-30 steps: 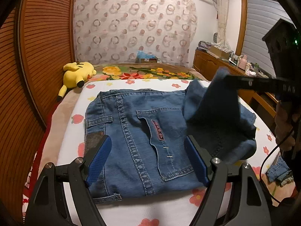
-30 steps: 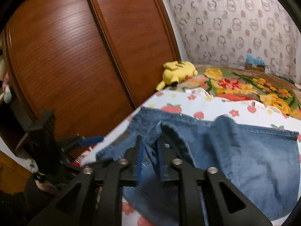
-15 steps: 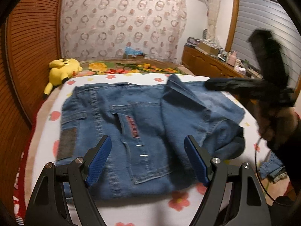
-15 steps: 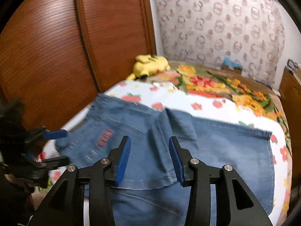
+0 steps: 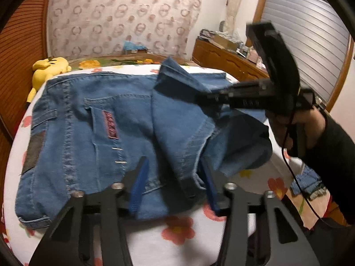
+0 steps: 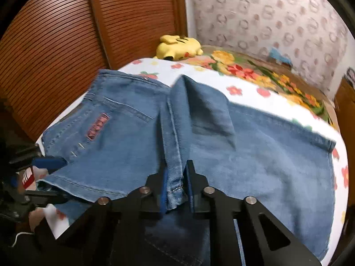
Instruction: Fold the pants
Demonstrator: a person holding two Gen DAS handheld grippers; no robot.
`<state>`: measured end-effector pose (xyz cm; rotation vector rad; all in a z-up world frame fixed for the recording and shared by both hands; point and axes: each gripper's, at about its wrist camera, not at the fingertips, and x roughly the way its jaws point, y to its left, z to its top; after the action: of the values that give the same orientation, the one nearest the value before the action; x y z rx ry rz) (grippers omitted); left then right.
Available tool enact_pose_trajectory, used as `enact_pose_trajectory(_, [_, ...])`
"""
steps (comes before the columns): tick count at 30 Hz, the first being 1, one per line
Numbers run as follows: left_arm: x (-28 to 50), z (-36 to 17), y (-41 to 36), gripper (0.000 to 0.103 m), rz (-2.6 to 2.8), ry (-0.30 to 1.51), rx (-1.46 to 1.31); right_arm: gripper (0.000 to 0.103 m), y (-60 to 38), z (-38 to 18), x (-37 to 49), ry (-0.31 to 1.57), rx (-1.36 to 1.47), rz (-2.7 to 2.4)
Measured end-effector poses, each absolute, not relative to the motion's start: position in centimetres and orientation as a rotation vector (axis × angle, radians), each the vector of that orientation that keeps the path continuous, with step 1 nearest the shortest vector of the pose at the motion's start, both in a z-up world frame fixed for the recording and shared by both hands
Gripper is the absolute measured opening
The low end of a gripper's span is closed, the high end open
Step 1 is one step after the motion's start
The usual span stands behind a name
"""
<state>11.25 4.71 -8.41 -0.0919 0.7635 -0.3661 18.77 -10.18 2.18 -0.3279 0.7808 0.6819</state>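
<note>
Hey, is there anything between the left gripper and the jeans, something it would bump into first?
No, nothing visible. The left gripper is already at the near edge of the jeans, closing with denim between its fingers. The yellow plush toy lies well beyond them.

You see a yellow plush toy (image 5: 47,68) lying at the far end of the bed (image 5: 177,232) with its flowered white sheet, beside a slatted wooden wardrobe (image 6: 66,33); a cluttered wooden dresser (image 5: 221,55) stands opposite.
</note>
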Motion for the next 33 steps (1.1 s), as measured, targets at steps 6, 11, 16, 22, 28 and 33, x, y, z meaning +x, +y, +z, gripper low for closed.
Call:
enact_pose_trajectory(6, [10.5,-7.2,5.0,0.011,-0.38,0.73,-0.095,0.009,-8.3,5.2,18.6,0.71,-0.305,0.726])
enact_pose_trajectory(11, [9.5,-5.2,6.9,0.009,-0.343,0.665,-0.118,0.009,-5.2,8.2,18.5,0.641,-0.298,0.783])
enact_pose_trajectory(16, [8.3,-3.7,10.5,0.009,-0.268,0.63,-0.145,0.009,-0.7,10.1,18.3,0.594,-0.307,0.851])
enact_pose_trajectory(22, [7.3,-3.7,14.5,0.008,-0.181,0.626,-0.171,0.009,4.1,9.3,20.1,0.592,-0.324,0.905])
enact_pose_trajectory(28, [8.2,-5.8,16.3,0.009,-0.134,0.686,-0.169,0.032,4.0,7.3,21.9,0.616,-0.339,0.879])
enact_pose_trajectory(33, [8.2,-7.2,16.8,0.009,-0.118,0.711,-0.174,0.038,-0.5,8.4,19.8,0.583,-0.301,0.825])
